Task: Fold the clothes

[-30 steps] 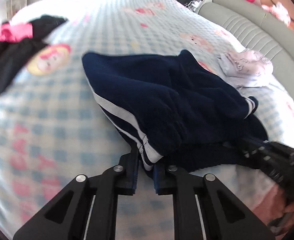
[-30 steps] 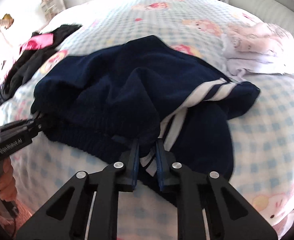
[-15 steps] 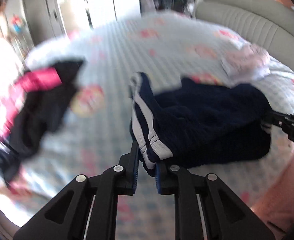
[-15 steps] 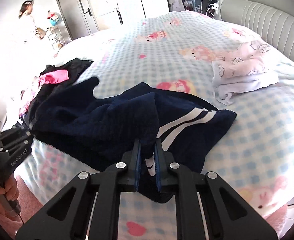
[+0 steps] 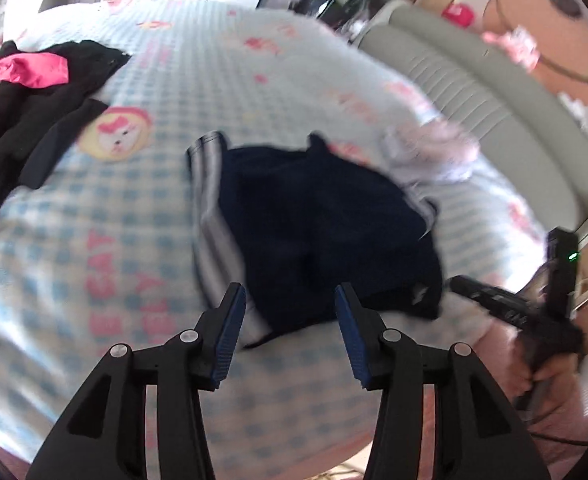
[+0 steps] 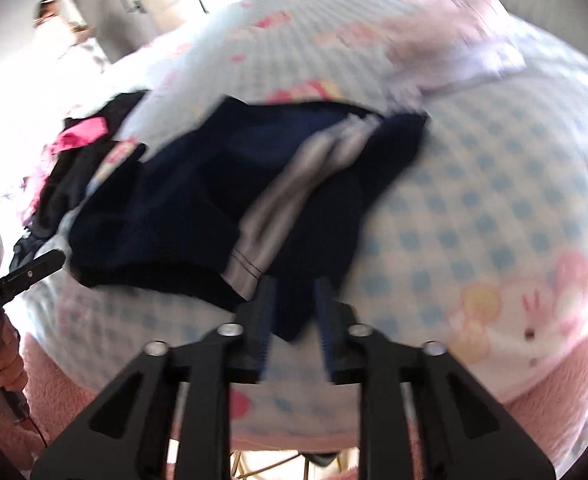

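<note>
Left wrist view: the navy garment with white side stripes lies bunched into a compact, roughly folded bundle on the bed, near its front edge. The left gripper hangs just above the bundle's near edge. Its jaws are opening, the blue pads stand apart, and nothing is pinched between them; the cloth only shows through the gap, lying on the bed below.

In the right wrist view the same garment has its striped edge turned towards the camera, and a dark lobe of it reaches down between the fingers of the right gripper. Those jaws are opening too. The picture is blurred, but there is a visible gap on both sides of the cloth, so I judge the cloth released rather than gripped.

As a judgement, a fold of this garment has just been laid down and both ends let go. The bundle is still lumpy and its edges uneven, so it probably wants smoothing or one more fold.

Further out, a pale pink and white garment sits beside the navy one, towards the headboard, apparently folded. A heap of black and pink clothes lies well apart at the left side of the bed, unfolded, so most of the task seems left.

No basket, box or other container shows in either view.
</note>
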